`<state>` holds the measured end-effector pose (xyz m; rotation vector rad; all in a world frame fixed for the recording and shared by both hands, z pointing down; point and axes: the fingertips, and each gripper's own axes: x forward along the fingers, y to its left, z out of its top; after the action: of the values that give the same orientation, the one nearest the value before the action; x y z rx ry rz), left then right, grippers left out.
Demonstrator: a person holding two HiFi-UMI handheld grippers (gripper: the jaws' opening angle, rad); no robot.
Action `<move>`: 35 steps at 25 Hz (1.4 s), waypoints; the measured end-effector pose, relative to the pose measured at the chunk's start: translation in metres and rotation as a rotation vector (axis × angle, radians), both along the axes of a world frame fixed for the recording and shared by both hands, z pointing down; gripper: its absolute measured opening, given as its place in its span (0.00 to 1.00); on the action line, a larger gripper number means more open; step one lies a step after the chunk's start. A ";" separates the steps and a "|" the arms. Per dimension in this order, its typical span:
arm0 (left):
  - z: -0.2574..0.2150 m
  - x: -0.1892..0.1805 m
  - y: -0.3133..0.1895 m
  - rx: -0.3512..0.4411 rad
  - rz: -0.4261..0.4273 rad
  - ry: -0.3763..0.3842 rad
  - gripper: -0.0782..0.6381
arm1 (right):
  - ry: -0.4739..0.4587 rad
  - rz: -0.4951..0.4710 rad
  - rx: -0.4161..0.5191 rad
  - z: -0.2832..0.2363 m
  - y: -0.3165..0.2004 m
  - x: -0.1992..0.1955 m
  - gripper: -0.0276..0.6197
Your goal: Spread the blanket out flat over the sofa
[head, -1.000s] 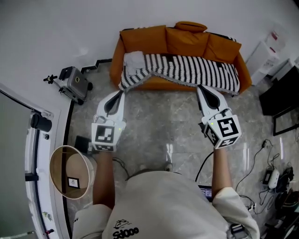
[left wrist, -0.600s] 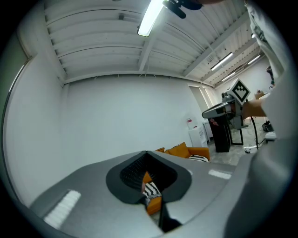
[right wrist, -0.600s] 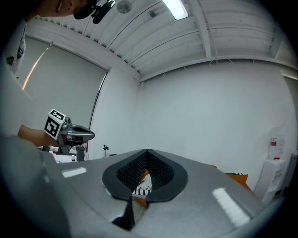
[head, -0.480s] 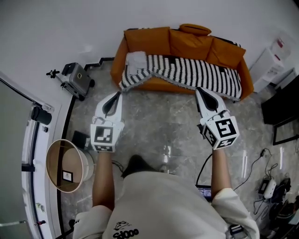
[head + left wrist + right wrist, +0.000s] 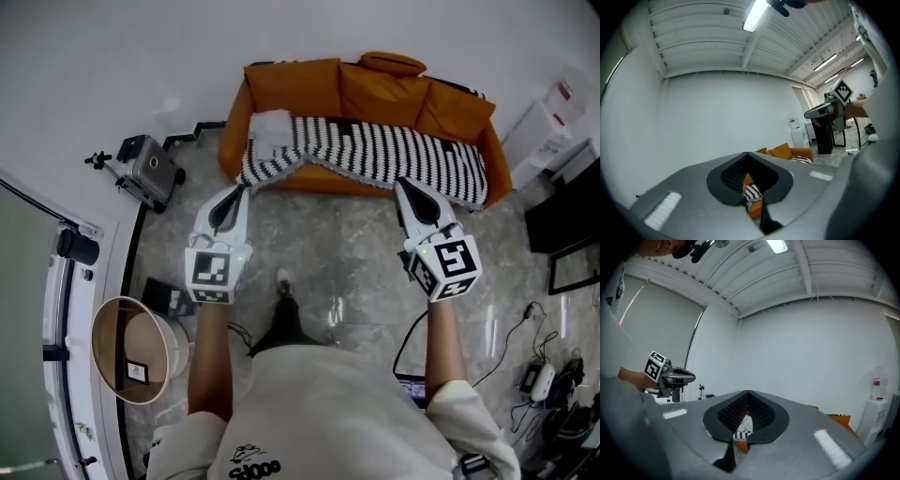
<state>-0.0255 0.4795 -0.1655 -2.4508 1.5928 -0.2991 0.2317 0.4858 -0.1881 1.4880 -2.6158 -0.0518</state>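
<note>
An orange sofa (image 5: 375,89) stands against the white wall. A black-and-white striped blanket (image 5: 394,150) lies across its seat, with its front edge hanging over and a white crumpled patch (image 5: 270,124) at the left end. My left gripper (image 5: 241,190) is shut and empty, in the air in front of the blanket's left corner. The right gripper (image 5: 400,184) is also shut and empty, before the blanket's front edge. In the left gripper view the jaws (image 5: 747,154) meet, with the blanket (image 5: 752,192) far off below them. The right gripper view shows the same (image 5: 748,391).
A grey case (image 5: 150,169) with a small tripod stands on the floor left of the sofa. A round tan bin (image 5: 136,349) is at my lower left. White cabinets (image 5: 553,108) and dark furniture (image 5: 562,216) stand at the right, with cables (image 5: 544,375) on the marble floor.
Both grippers stay shut and almost still in front of the sofa. A dark trouser leg and a white shoe have come forward into view below them. The view has shifted slightly.
</note>
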 end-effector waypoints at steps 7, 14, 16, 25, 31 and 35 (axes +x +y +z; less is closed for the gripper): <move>-0.003 -0.038 -0.109 0.009 0.010 0.006 0.12 | -0.018 0.054 0.023 -0.006 -0.104 -0.024 0.05; 0.005 -0.071 -0.197 -0.020 0.016 0.009 0.12 | -0.016 0.072 0.004 0.000 -0.186 -0.055 0.05; 0.010 -0.075 -0.217 -0.030 0.019 0.016 0.12 | -0.013 0.080 -0.008 0.004 -0.203 -0.058 0.05; 0.042 -0.100 -0.288 -0.089 0.010 0.031 0.13 | -0.018 0.116 -0.070 0.031 -0.272 -0.075 0.05; 0.074 -0.119 -0.337 -0.134 0.009 0.013 0.12 | -0.050 0.145 -0.131 0.059 -0.319 -0.084 0.05; 0.098 -0.133 -0.377 -0.164 0.019 0.006 0.13 | -0.055 0.156 -0.123 0.075 -0.355 -0.093 0.05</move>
<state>-0.1588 0.1022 -0.0671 -2.5885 1.6052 -0.4360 0.1387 0.1312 -0.1133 1.6657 -2.4841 0.1644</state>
